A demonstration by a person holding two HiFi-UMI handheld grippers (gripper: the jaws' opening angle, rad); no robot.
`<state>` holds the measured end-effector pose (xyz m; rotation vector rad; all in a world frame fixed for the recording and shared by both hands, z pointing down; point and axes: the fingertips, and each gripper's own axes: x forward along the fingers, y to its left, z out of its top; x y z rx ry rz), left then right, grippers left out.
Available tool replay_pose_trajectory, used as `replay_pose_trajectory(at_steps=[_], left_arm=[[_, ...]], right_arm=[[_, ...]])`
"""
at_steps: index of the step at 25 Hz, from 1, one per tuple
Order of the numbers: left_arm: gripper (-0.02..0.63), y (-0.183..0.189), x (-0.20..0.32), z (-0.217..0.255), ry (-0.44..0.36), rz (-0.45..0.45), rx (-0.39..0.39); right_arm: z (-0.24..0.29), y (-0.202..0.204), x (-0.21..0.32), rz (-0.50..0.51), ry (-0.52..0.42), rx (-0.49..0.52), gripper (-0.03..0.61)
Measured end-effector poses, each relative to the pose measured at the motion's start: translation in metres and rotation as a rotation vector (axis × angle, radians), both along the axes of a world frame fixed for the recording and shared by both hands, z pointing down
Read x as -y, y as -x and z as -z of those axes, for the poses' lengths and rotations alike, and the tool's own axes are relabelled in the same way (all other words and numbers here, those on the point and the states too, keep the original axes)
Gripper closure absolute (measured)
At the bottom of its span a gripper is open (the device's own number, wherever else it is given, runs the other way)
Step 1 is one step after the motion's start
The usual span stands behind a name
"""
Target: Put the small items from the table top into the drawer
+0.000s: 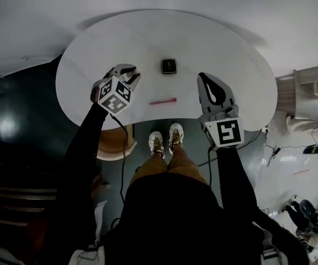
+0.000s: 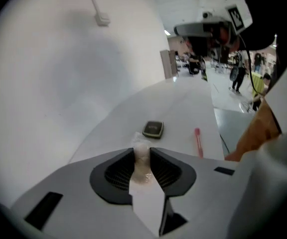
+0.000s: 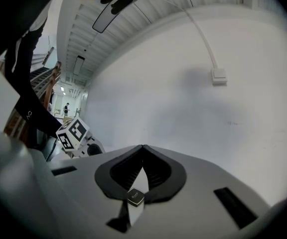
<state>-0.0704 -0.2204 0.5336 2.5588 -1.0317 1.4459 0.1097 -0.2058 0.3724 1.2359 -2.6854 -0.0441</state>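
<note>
On the white oval table (image 1: pixel 93 48) lie a small black square item (image 1: pixel 169 65) and a red pen (image 1: pixel 163 101). My left gripper (image 1: pixel 130 75) is over the table's left part, shut on a small pale, translucent item (image 2: pixel 142 159) that fills the gap between its pads. From the left gripper view the black item (image 2: pixel 153 129) and the pen (image 2: pixel 198 142) lie just beyond the jaws. My right gripper (image 1: pixel 203 77) hovers over the table's right part, its tips (image 3: pixel 142 146) touching and nothing held. The black item (image 3: pixel 136 197) shows through the slit behind them.
A round wooden thing (image 1: pixel 114 143) sits under the table's near edge at left. The person's white shoes (image 1: pixel 165 139) stand on the floor by that edge. A white wall with a cable duct (image 3: pixel 218 75) rises behind the table. Shelving (image 1: pixel 308 93) stands at right.
</note>
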Motion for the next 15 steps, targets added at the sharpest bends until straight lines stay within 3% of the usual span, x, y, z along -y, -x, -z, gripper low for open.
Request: replay_pose_trajectory(at_steps=[6, 11, 15], left_arm=[[0.502, -0.022, -0.005, 0.124, -0.236, 0.174, -0.354], [0.502, -0.031, -0.017, 0.193, -0.387, 0.28, -0.551], [0.502, -0.035, -0.03, 0.235, -0.494, 0.342, -0.662]], right_arm=[[0.016, 0.017, 0.003, 0.045, -0.026, 0.029, 0.554], [0.037, 0.03, 0.007, 0.082, -0.06, 0.054, 0.554], [0.055, 0.032, 0.008, 0.077, -0.092, 0.088, 0.554]])
